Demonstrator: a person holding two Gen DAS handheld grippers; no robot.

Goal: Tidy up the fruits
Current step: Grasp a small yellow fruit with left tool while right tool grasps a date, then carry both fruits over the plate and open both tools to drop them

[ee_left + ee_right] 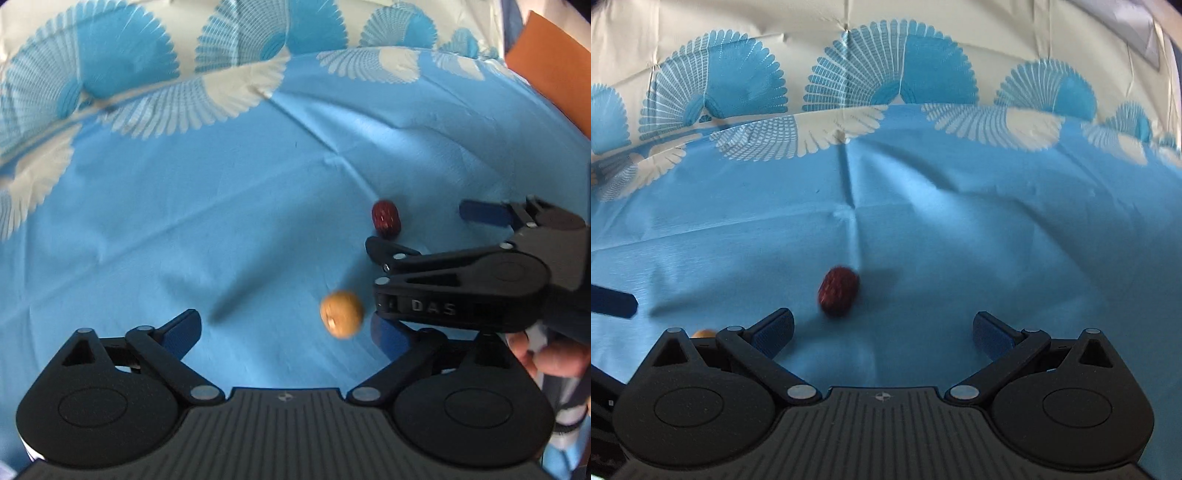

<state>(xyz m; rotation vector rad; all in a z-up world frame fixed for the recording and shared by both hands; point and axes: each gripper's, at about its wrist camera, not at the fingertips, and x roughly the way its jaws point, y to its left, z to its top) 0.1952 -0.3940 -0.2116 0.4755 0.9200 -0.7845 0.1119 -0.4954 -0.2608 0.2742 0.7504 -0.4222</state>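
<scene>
A dark red jujube (386, 218) and a round tan fruit (341, 314) lie on the blue tablecloth (221, 206). My left gripper (286, 334) is open and empty; the tan fruit sits just ahead of its right finger. My right gripper (417, 230) comes in from the right in the left wrist view, open, with the jujube near its fingertips. In the right wrist view the right gripper (882, 334) is open and empty, and the jujube (838, 291) lies just ahead of it, left of centre. The tan fruit (703, 333) peeks out behind its left finger.
The tablecloth has white and blue fan patterns along its far side (886, 122). An orange board (546, 62) stands at the far right. A person's hand (546, 354) holds the right gripper. One fingertip of the left gripper (613, 301) shows at the left edge.
</scene>
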